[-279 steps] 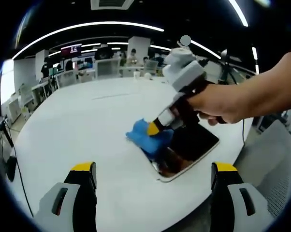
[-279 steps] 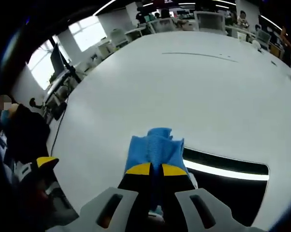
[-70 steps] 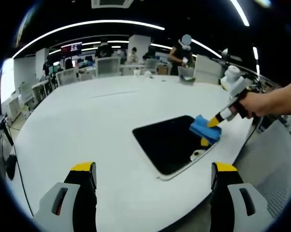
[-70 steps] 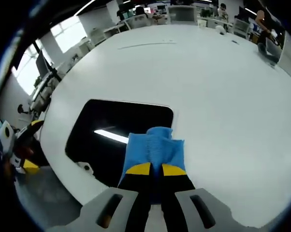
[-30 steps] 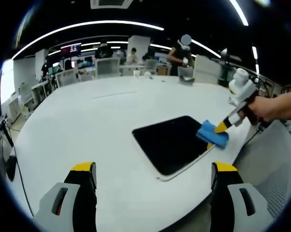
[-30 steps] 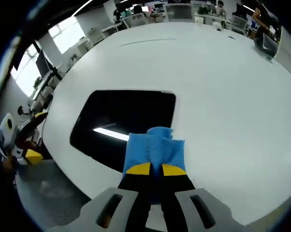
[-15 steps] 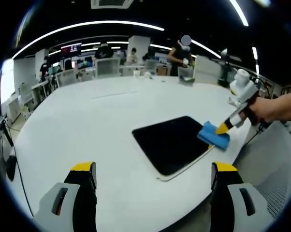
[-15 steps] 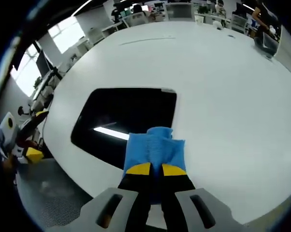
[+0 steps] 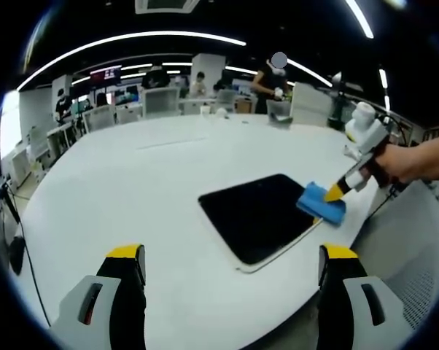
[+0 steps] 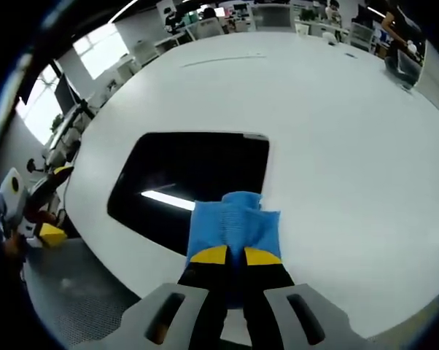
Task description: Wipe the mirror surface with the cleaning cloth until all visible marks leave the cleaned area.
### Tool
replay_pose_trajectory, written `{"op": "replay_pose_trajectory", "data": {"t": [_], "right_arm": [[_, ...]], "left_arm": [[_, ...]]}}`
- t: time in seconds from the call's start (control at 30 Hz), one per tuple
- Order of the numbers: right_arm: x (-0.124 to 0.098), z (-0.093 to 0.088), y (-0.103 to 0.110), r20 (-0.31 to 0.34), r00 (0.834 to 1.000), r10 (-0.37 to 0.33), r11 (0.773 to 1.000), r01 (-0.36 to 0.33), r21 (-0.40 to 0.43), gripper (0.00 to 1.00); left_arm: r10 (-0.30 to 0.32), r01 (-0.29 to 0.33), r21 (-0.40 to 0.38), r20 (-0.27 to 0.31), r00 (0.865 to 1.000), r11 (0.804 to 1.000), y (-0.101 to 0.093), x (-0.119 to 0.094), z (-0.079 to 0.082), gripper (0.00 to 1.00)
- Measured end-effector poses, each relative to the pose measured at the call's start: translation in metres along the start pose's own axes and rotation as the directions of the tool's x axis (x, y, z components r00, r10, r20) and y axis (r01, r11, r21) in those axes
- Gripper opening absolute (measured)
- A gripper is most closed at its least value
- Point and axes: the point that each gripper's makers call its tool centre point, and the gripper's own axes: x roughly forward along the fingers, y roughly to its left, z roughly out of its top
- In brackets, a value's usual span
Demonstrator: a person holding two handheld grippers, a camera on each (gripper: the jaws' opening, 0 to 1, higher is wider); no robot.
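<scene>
A dark rectangular mirror (image 9: 257, 216) lies flat on the white round table (image 9: 132, 182), near its right edge. The blue cleaning cloth (image 9: 321, 204) rests on the mirror's far right corner, pinched by my right gripper (image 9: 335, 192), which a hand holds. In the right gripper view the mirror (image 10: 187, 182) reflects a ceiling light, and the cloth (image 10: 234, 226) sits at its near edge with my right gripper (image 10: 229, 257) shut on it. My left gripper (image 9: 230, 255) hangs open over the table's near edge, well short of the mirror.
Desks, chairs and people fill the office behind the table (image 9: 168, 95). The floor drops off beyond the table's right edge (image 9: 402, 240). A thin dark line (image 10: 219, 60) crosses the far tabletop.
Over the long span the cloth swept from the mirror's left corner to its right corner. In the last second it has barely moved.
</scene>
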Motion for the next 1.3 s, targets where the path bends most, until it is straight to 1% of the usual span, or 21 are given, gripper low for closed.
{"op": "replay_pose_trajectory", "data": {"t": [0.63, 0.87, 1.03, 1.3], "right_arm": [[0.011, 0.006, 0.039, -0.004, 0.998, 0.056, 0.998, -0.056, -0.038, 0.01], [0.017, 0.011, 0.058, -0.01, 0.997, 0.082, 0.995, -0.082, -0.059, 0.01], [0.022, 0.013, 0.076, -0.017, 0.994, 0.105, 0.991, -0.106, -0.083, 0.01], [0.027, 0.016, 0.094, -0.026, 0.992, 0.126, 0.986, -0.128, -0.104, 0.01]], "left_arm": [[0.0, 0.0, 0.0, 0.0, 1.0, 1.0, 0.001, 0.001, 0.0, 0.99], [-0.001, 0.001, 0.003, -0.001, 1.0, 1.0, 0.0, 0.001, 0.0, 0.99], [-0.005, 0.005, 0.01, -0.003, 1.0, 1.0, -0.001, 0.001, 0.0, 0.99], [-0.007, 0.007, 0.017, -0.008, 1.0, 1.0, -0.001, 0.002, -0.001, 0.99]]}}
